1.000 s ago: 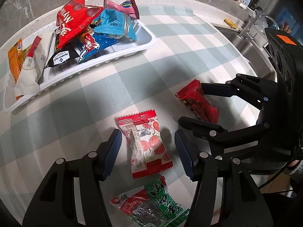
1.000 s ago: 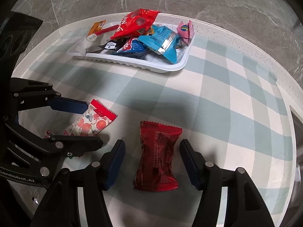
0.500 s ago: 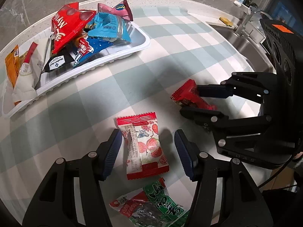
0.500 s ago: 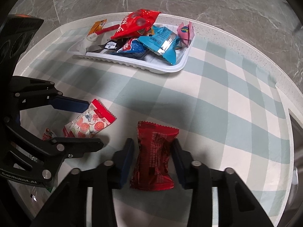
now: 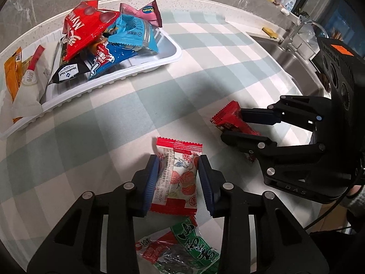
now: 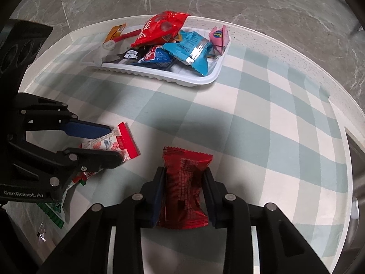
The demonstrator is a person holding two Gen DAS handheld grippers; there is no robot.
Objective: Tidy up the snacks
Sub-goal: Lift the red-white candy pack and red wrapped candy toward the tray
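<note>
Both grippers had a snack pinched. The left gripper had its blue pads pressed on the sides of a red-and-white strawberry-print packet covered in small print I couldn't read. The right gripper was squeezed onto a dark red foil packet; no readable text on that one. Both packets were down by the checked tablecloth, side by side and well short of the white tray at the far edge of the table.

Just under the left gripper lay a green-and-red clear bag with big Chinese characters. From the right wrist view only its corner poked out, though that view did show "GenRobot.AI" on the left gripper's body.

Tray was piled up: a big red bag reading "MY LIKE", a blue wrapper, a pink pouch with a "Petero"-looking logo, and a black "Member's Mark" pack. Only the left view caught the sink and faucet.
</note>
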